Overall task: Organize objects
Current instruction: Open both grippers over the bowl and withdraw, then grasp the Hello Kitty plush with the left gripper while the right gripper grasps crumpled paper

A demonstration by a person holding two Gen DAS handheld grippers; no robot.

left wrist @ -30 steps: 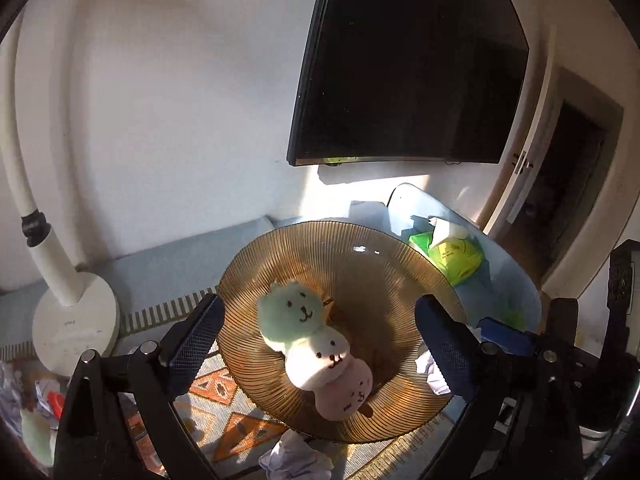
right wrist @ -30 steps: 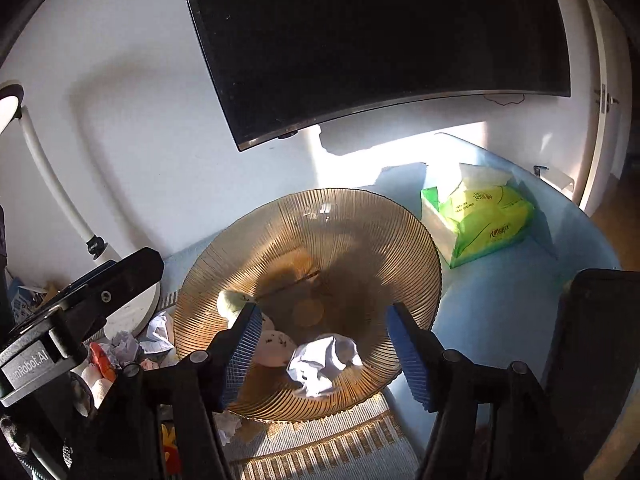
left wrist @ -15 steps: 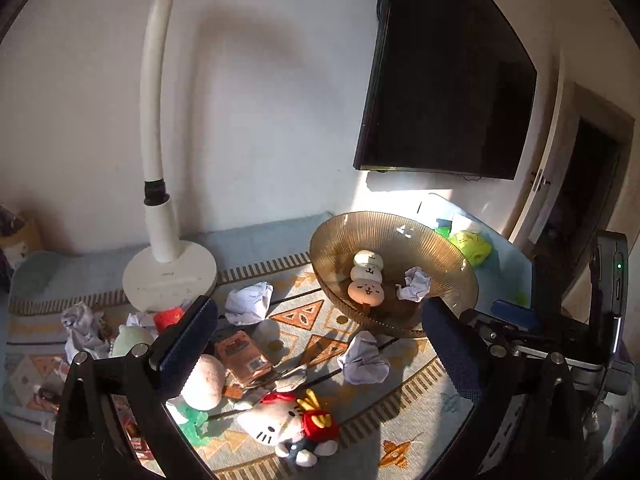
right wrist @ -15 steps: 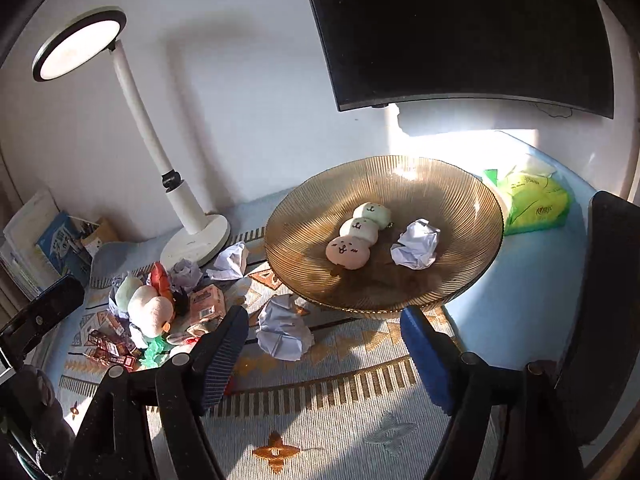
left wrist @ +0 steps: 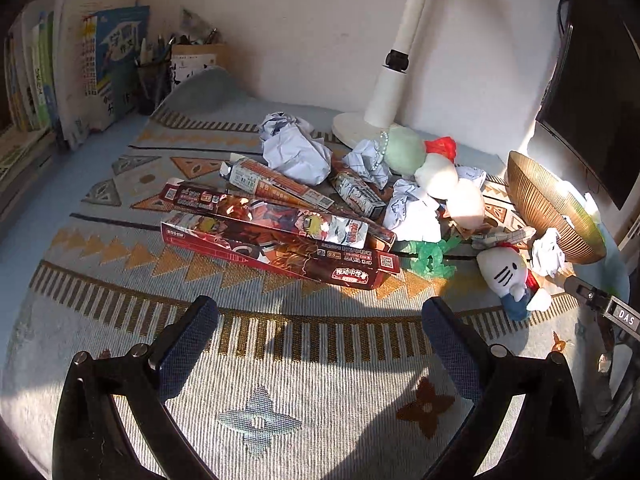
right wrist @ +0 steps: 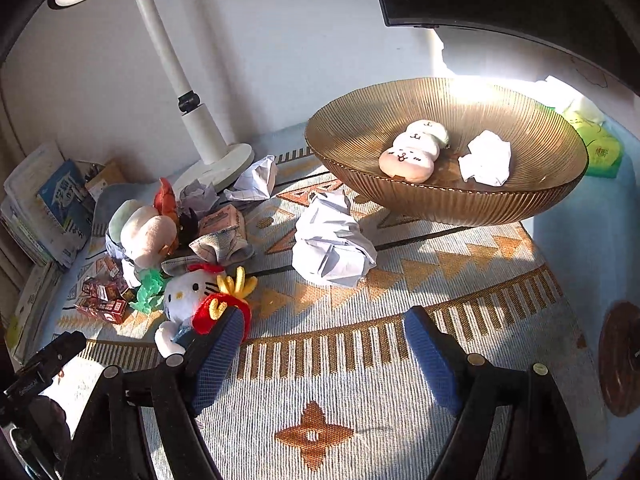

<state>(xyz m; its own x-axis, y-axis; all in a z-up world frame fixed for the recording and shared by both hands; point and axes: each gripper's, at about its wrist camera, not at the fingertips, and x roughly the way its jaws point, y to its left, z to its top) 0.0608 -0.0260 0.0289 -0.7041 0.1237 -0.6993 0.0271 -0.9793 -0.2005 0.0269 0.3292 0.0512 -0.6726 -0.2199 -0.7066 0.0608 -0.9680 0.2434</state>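
Amber glass bowl (right wrist: 448,196) already holds a dumpling plush (right wrist: 412,152) and paper ball (right wrist: 486,158), both sets of jaws gaping empty over the table clutter, where a careless grab could snag neighbouring crumpled paper (right wrist: 330,240).

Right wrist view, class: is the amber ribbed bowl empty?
No, the amber ribbed bowl holds a three-ball plush toy and a crumpled paper ball.
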